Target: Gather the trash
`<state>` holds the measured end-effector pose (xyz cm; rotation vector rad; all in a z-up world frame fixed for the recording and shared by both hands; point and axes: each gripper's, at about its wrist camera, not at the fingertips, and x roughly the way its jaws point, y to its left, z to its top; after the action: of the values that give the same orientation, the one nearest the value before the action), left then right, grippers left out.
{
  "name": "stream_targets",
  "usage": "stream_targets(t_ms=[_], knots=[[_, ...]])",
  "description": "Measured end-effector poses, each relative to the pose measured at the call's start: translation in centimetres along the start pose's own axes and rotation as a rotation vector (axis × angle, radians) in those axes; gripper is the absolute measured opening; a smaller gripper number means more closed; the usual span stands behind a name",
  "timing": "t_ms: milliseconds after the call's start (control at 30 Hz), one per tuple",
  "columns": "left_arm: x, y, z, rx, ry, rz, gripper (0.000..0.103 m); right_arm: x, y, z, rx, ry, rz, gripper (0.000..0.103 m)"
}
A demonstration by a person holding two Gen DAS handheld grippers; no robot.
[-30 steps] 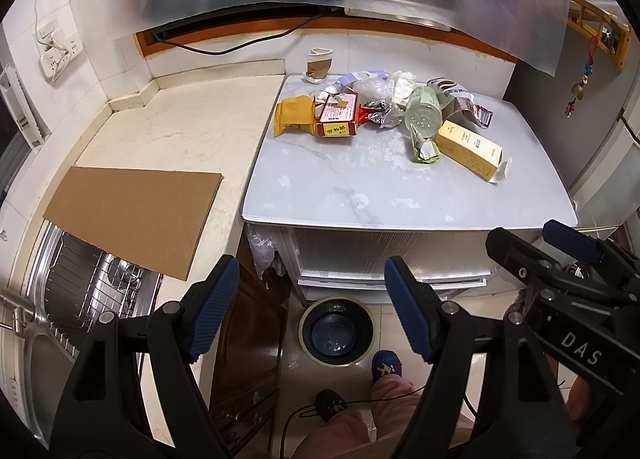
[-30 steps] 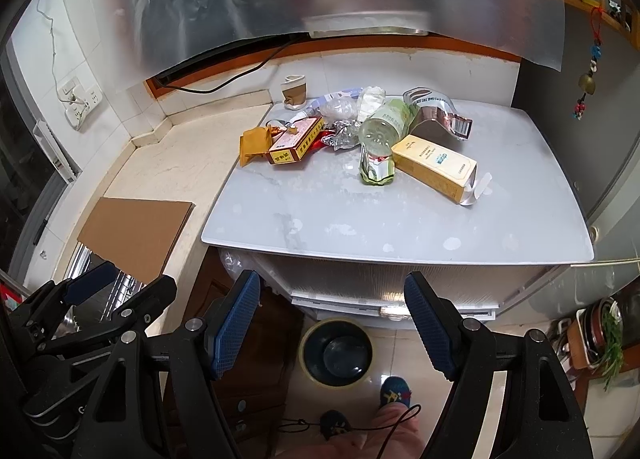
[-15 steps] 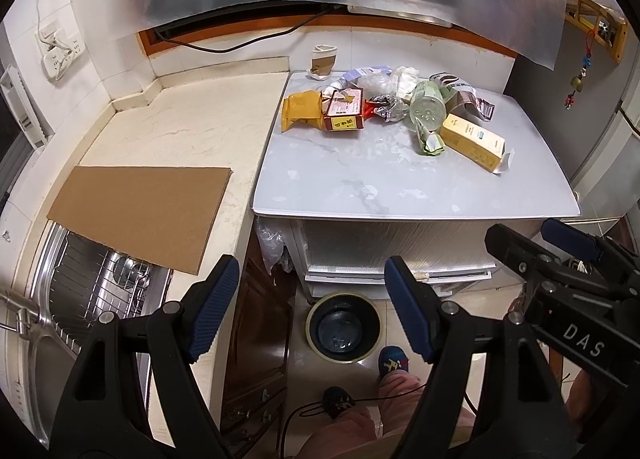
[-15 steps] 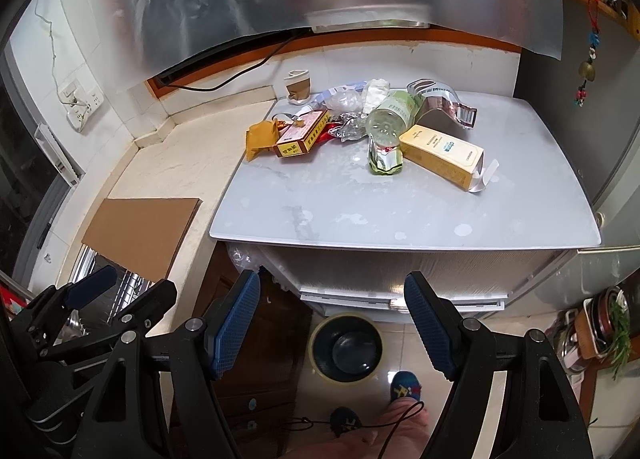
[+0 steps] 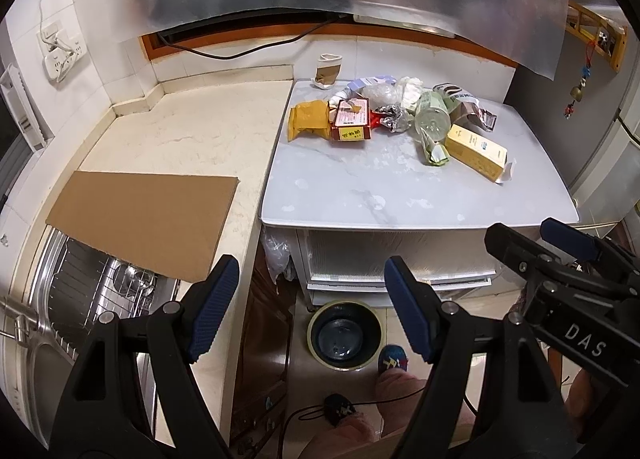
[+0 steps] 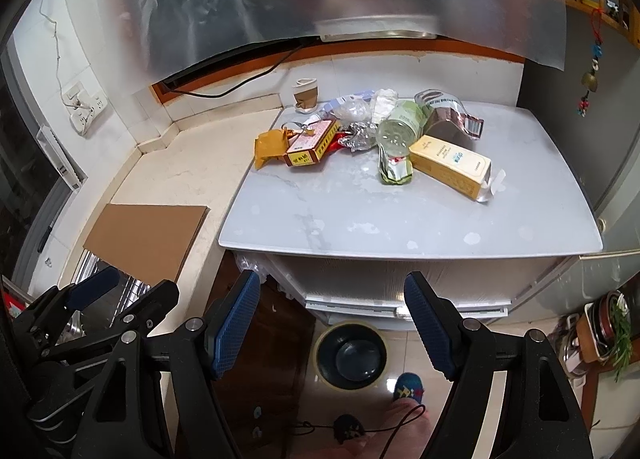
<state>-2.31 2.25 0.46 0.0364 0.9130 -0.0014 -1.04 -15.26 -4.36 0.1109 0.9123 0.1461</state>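
On the left, a flat cardboard sheet (image 5: pixel 144 221) lies on the beige counter (image 5: pixel 192 131), its near corner reaching over the steel sink (image 5: pixel 100 291). Right of the counter stands the pale marble tabletop (image 5: pixel 360 187), with the trash heaped along its far edge. From the left of the heap: a paper cup with a brown sleeve (image 5: pixel 327 71) at the back, a crumpled yellow packet (image 5: pixel 308 121), a red and gold carton (image 5: pixel 352 121) whose printed characters are too small to read, a crushed foil wrapper (image 5: pixel 394 119), a clear plastic bottle with a green label (image 5: pixel 430 119) lying with its base toward the camera, a silver-brown foil bag (image 5: pixel 466 107) behind it, and a yellow box (image 5: pixel 476 153) with illegible blue print. On the floor below the tabletop's front edge sits a dark round bin (image 5: pixel 344 335).

Compared with a second ago, the tabletop and its heap sit slightly farther from both cameras, and more of the floor shows.

The left hand-held gripper (image 5: pixel 310 309) hangs above the floor with its blue pads spread wide, holding and touching nothing. The right hand-held gripper (image 6: pixel 332 323), marked "DAS" in the left wrist view, is likewise spread wide and empty, short of the tabletop's front edge.
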Motion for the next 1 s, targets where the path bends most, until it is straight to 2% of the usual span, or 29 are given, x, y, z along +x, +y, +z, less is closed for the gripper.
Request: stream_targets(t_ms=[300, 433, 567, 800, 1000], knots=[[2.7, 1.9, 3.8, -0.080, -0.008, 0.040, 0.072, 3.5, 1.1, 4.5, -0.043, 0.002, 0.050, 0.076], [5.0, 2.5, 7.0, -0.132, -0.001, 0.067, 0.072, 6.0, 0.6, 8.1, -0.049, 0.000, 0.079, 0.076], [7.7, 2.8, 10.8, -0.178, 0.018, 0.084, 0.072, 9.4, -1.1, 13.3, -0.046, 0.020, 0.129, 0.076], [14.4, 2.7, 16.8, -0.247, 0.101, 0.027, 0.072, 16.1, -3.7, 21.4, -0.123, 0.086, 0.198, 0.076], [20.9, 2.6, 19.2, -0.295, 0.199, -0.047, 0.072, 23.4, -5.3, 27.0, -0.176, 0.162, 0.220, 0.076]])
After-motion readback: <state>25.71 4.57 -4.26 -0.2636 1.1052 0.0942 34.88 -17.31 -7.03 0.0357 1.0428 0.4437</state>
